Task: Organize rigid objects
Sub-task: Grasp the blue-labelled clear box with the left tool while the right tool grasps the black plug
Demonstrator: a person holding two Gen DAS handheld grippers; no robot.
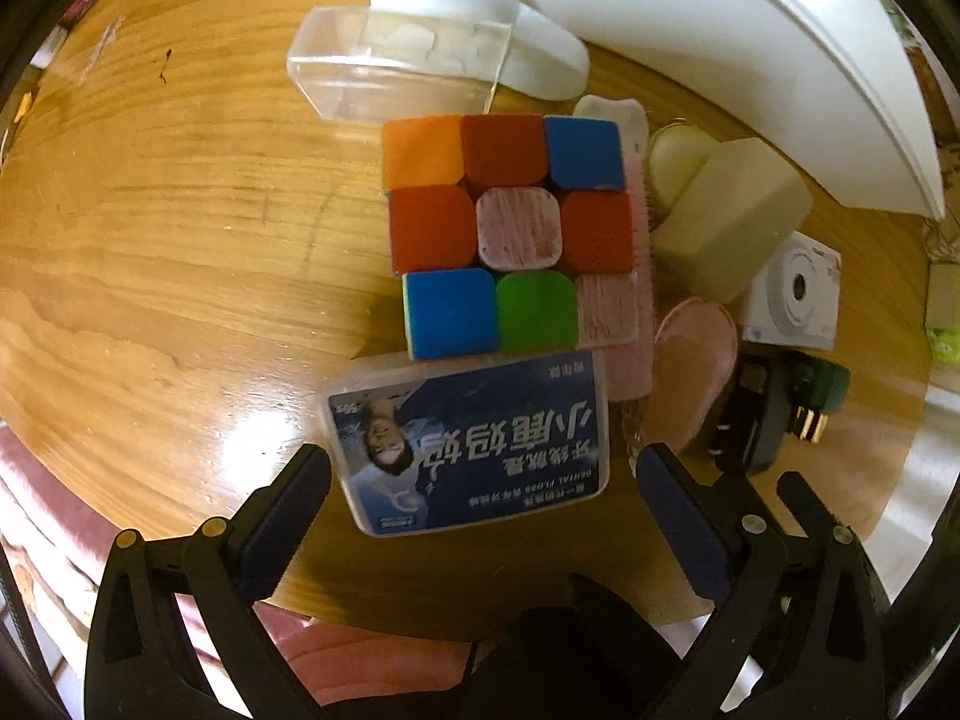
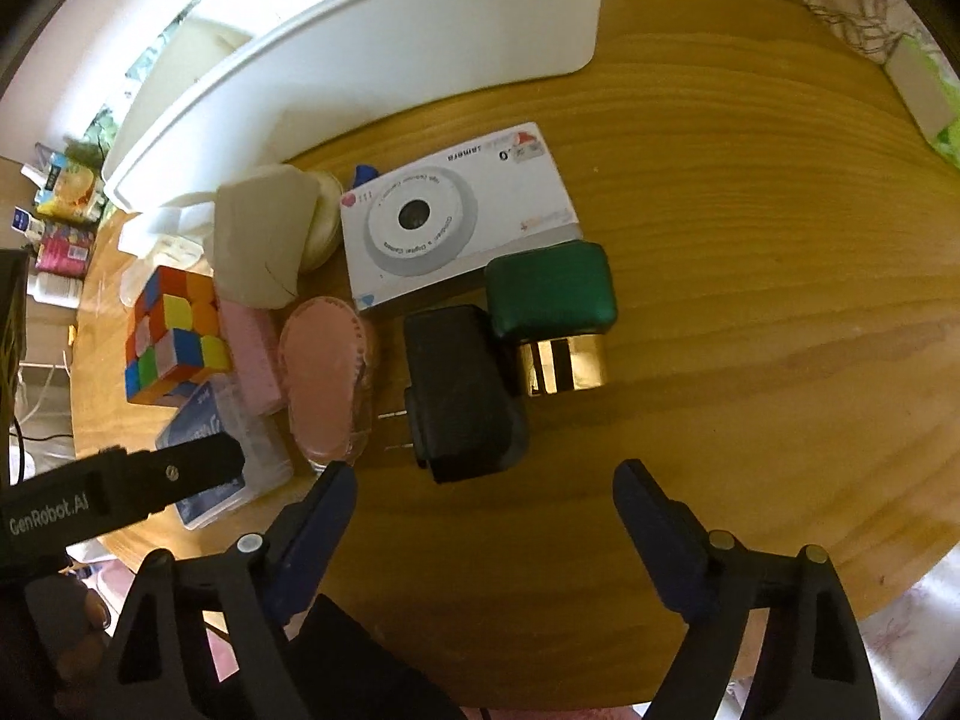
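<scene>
Wooden desk, white bin at back, nothing visibly binned yet. Cube, floss box, charger etc. all still out. Left claw open, straddling floss box w/o touching; right claw open, empty, near charger.

Each hand-held gripper is built from matte black plastic. The left gripper has two angular arms with triangular cut-outs, and small round pins of pale brass colour sit on the joints. Its fingers carry dark blue flat pads on the inner faces. The right gripper has the same form: black frame, silver-grey round pins, dark blue pads. In the right wrist view, one black finger of the left gripper shows a small screw and white lettering "GenRobot.AI" on its side.
</scene>
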